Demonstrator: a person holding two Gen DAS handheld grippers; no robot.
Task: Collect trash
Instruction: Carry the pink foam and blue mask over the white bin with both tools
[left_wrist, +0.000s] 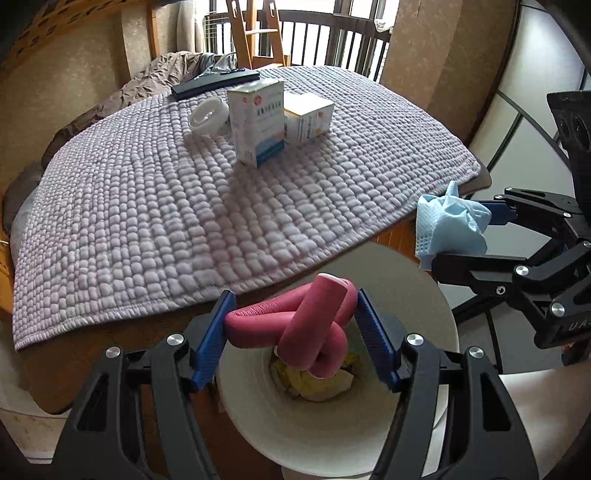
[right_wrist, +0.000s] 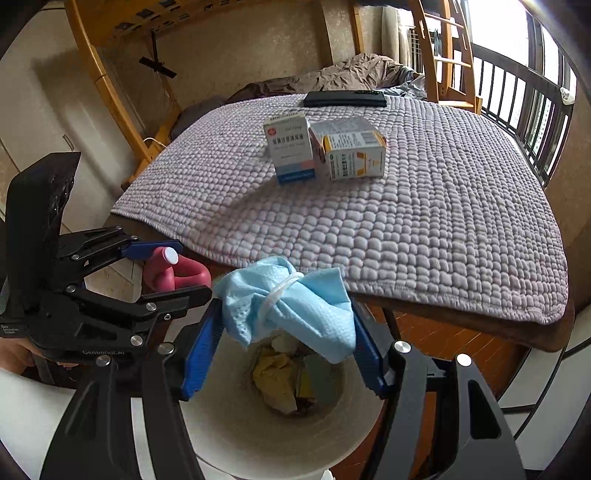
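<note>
I had the left gripper (left_wrist: 291, 325) clamped on a knotted pink foam tube (left_wrist: 295, 328) directly above the white bin (left_wrist: 413, 295). The right gripper (right_wrist: 288, 325) gripped a crumpled blue mask (right_wrist: 295, 299) over that same bin. Yellow scraps (right_wrist: 277, 384) lay at the bin's bottom, two cartons (right_wrist: 325, 147) beyond it on the quilt (right_wrist: 443, 221).

Left gripper (left_wrist: 291, 328) over white bin (left_wrist: 424, 280), blue pads clamped on knotted pink foam tube (left_wrist: 295, 325), fingers angled down toward bin mouth. Right gripper (right_wrist: 288, 325) also above bin, just right of left gripper, pads pinched on crumpled blue face mask (right_wrist: 291, 299). Both grippers close together over bin opening, not touching.
</note>
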